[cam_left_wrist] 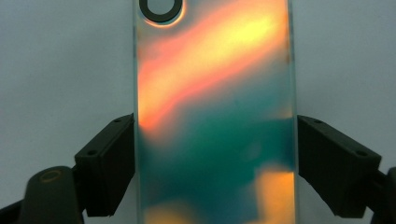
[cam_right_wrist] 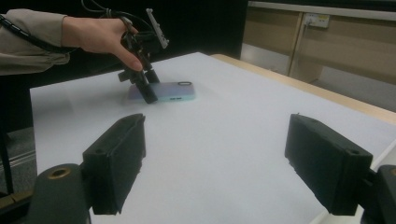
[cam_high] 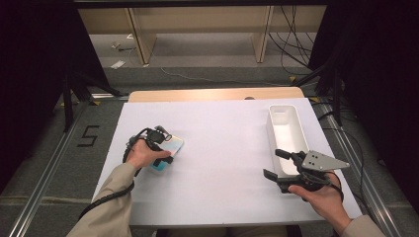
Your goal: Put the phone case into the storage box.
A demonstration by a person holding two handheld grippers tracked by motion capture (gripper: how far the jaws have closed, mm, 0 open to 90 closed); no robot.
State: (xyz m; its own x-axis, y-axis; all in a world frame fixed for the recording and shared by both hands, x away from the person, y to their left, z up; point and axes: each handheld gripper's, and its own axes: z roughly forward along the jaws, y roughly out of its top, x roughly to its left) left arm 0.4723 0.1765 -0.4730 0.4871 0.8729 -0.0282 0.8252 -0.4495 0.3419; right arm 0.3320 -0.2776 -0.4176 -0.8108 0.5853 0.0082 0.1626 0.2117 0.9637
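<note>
Black jaws of the left claw [cam_left_wrist: 215, 163] clamp the glossy phone's [cam_left_wrist: 215, 116] slim edges; it could slip out at twelve o'clock. Right claw [cam_high: 281, 165] gapes empty.

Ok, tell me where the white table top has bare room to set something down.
The broad middle of the table, between the phone under the left gripper and the white bin, is bare. So is the far strip beyond the phone, and the near edge between the two forearms. It is tighter at the right, where the right gripper sits against the bin's near end.
</note>
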